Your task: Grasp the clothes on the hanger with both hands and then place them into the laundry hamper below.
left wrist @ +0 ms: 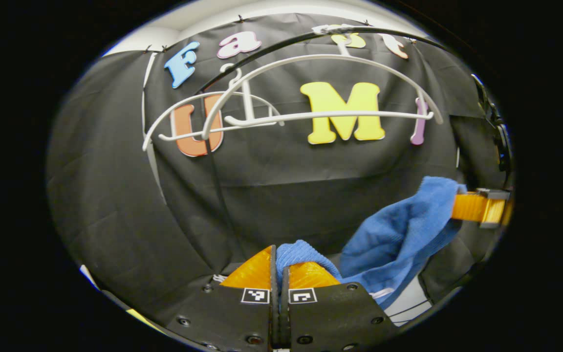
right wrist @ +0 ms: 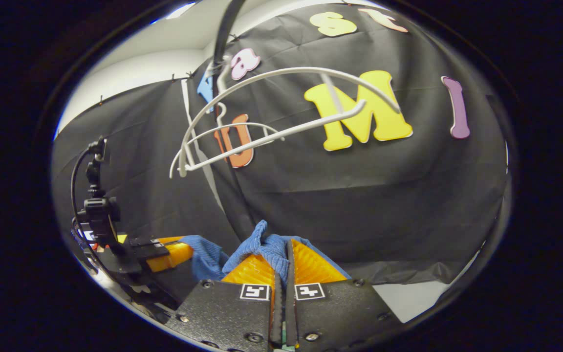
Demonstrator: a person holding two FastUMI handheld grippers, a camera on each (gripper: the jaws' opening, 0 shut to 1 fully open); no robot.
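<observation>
Left gripper [left wrist: 278,266]: its fingers are clenched on a bunched corner of the blue cloth, which bulges up between their tips in the left gripper view. In the right gripper view the same tool [right wrist: 174,254] sits low at the left, reaching into the other end of the fabric.

Right gripper [right wrist: 286,259]: its fingers are pressed together with a fold of the cloth pinched between them, a tuft standing up just above the tips. In the left gripper view it [left wrist: 479,208] shows at the far right, at the high end of the fabric.

Blue cloth [left wrist: 399,234]: a ribbed, towel-like garment, off the hangers and stretched between the two grippers. In the left gripper view it rises from the near fingers up to the right in a sagging band. In the right gripper view [right wrist: 257,247] it runs from the near fingers leftward to the other tool. It hangs well below the hangers.

White hangers [left wrist: 320,93]: two bare plastic hangers, one larger and nearer, one smaller behind it to the left, both hooked on a dark rail [left wrist: 281,44] overhead. The right gripper view shows them [right wrist: 271,107] at an angle, with nothing draped on them.

Camera mount [right wrist: 97,205]: a dark jointed bracket with a cable stands above the left gripper in the right gripper view.

Laundry hamper: I cannot tell where it is.

Floor [left wrist: 408,303]: a pale strip shows below the cloth at the lower right.
</observation>
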